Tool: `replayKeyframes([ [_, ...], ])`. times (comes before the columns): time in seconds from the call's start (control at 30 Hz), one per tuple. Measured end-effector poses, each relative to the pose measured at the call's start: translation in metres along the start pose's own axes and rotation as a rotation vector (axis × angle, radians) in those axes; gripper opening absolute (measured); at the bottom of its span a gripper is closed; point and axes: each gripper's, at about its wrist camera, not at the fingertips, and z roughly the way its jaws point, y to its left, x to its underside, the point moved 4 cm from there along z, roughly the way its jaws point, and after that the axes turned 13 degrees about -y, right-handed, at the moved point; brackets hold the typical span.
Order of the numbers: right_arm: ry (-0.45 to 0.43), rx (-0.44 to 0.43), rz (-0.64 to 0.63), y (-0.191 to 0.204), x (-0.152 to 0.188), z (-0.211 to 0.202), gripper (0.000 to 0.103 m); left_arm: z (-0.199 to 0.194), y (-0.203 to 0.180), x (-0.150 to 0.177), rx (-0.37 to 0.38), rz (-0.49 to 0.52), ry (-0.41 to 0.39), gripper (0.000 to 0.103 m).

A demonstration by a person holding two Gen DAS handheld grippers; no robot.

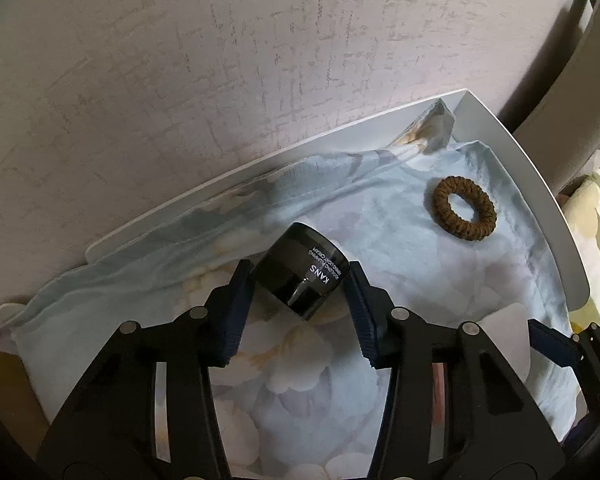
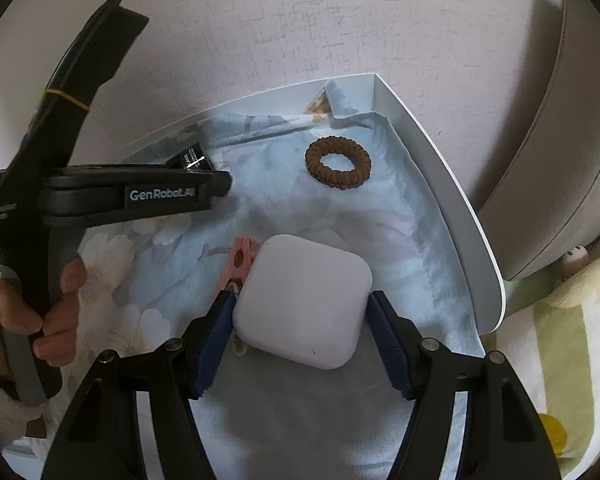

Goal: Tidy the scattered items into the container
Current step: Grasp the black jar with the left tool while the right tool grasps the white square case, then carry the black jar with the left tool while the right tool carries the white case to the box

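Observation:
A black cream jar (image 1: 302, 274) with white lettering lies tilted over the floral cloth (image 1: 400, 240) that lines the white box (image 1: 532, 184). My left gripper (image 1: 300, 269) is shut on the jar, one blue pad pressing each side. In the right wrist view, a white rounded square case (image 2: 302, 308) sits between the pads of my right gripper (image 2: 302, 298), which is shut on it low over the cloth. A pink clothes peg (image 2: 238, 262) lies against the case's left edge. A brown hair scrunchie (image 2: 337, 163) rests on the cloth near the box's far right corner.
The box stands on a pale textured tabletop (image 1: 220, 80). A grey padded seat (image 2: 560, 160) is at the right, with a yellow-striped cloth (image 2: 560, 340) below it. A hand (image 2: 40, 312) holds the left gripper's handle at the left of the right wrist view.

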Motion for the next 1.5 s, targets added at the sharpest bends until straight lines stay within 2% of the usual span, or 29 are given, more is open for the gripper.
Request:
replayKeyframes([
  [0.6,-0.036,-0.009,0.030,-0.019,-0.003,-0.026,0.062,-0.031,-0.003,0.005,0.010,0.003,-0.013,0.043],
  [0.7,-0.043,-0.005,0.033,0.004,-0.003,-0.027,0.062,-0.044,-0.004,0.004,0.012,0.001,-0.021,0.043],
  [0.83,-0.055,-0.009,0.043,0.004,-0.007,-0.037,0.062,-0.065,-0.002,0.002,0.019,-0.013,-0.034,0.043],
  [1.0,-0.073,-0.011,0.044,0.021,-0.018,-0.032,0.062,-0.106,0.005,-0.006,0.019,-0.039,-0.074,0.043],
  [1.03,-0.079,-0.017,0.045,0.024,-0.020,-0.037,0.062,-0.096,-0.008,-0.033,0.017,-0.042,-0.080,0.043],
  [1.07,-0.085,-0.025,0.047,0.029,-0.023,-0.039,0.062,-0.099,-0.001,-0.041,0.014,-0.047,-0.091,0.043],
  [1.1,-0.088,-0.033,0.047,0.032,-0.025,-0.043,0.062,-0.118,0.020,-0.030,0.013,-0.051,-0.101,0.043],
  [1.23,-0.110,-0.060,0.032,0.046,-0.036,-0.063,0.062,-0.139,0.039,-0.050,0.006,-0.081,-0.141,0.043],
  [1.27,-0.117,-0.066,0.025,0.051,-0.038,-0.066,0.062,-0.144,0.040,-0.037,0.001,-0.091,-0.151,0.043],
  [1.5,-0.156,-0.150,-0.048,0.101,-0.055,-0.095,0.061,-0.207,0.086,-0.016,-0.060,-0.158,-0.210,0.043],
])
